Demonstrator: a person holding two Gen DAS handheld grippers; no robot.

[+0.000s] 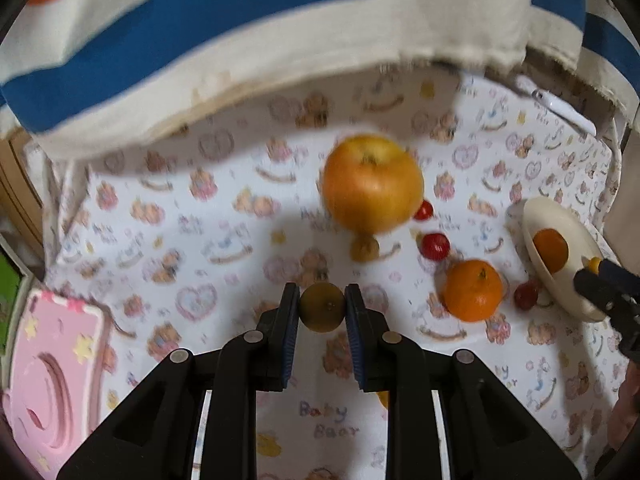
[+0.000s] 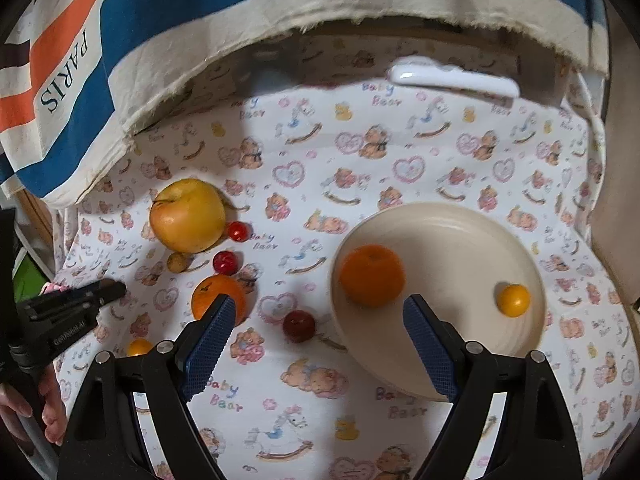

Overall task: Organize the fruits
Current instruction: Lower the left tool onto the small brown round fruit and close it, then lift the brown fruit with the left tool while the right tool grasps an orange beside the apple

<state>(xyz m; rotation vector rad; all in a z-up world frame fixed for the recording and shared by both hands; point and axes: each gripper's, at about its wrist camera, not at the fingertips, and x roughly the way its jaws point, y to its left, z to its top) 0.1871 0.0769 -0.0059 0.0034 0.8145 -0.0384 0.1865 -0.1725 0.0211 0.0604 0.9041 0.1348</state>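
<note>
Left gripper (image 1: 322,309) clamps 1 small, round, olive fruit (image 1: 322,307) between ribbed blue pads. Right gripper (image 2: 316,344) I hold angled down, jaws apart, above the smooth cream plate (image 2: 460,240).

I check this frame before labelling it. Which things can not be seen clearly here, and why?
- Fruit in the left claw: left view, olive-brown; kind unclear.
- Small orange piece: left view, mostly hidden behind a finger.
- Pink object: left view, cut off by the edge.
- White item: right view, overexposed, partly under the striped cloth.
</note>
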